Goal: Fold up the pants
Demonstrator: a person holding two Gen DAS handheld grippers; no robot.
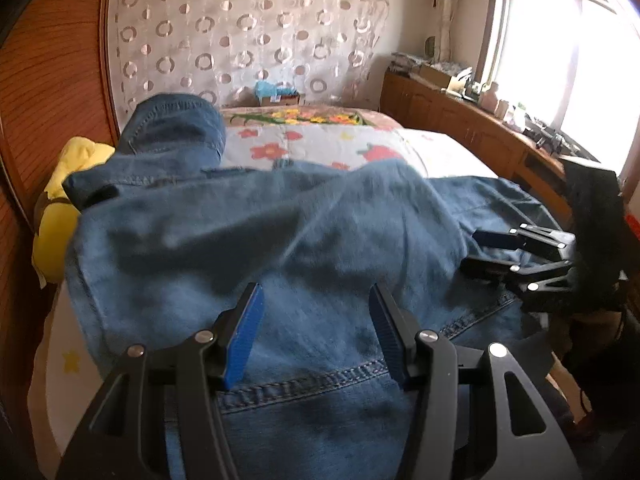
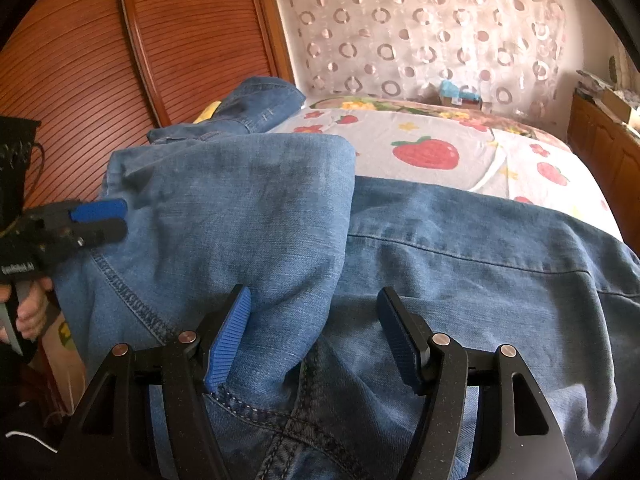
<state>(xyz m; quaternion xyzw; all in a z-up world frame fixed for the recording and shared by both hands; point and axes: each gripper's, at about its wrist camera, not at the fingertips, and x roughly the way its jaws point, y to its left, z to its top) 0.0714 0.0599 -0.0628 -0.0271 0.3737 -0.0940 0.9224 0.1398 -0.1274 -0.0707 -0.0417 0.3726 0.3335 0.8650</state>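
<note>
Where folded, jeans (image 2: 248, 216) lengthwise leftward

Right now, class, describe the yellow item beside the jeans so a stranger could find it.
Start at the bed with its strawberry-print cover. Follow the blue jeans across to the wooden wall panel. Wedged there is the yellow cushion, the only plain bright yellow thing around.

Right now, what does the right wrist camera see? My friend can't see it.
Blue jeans lie on a strawberry-print bedspread, one part folded over. The right claw hangs open above them, and the left claw reaches in from the left edge.
</note>
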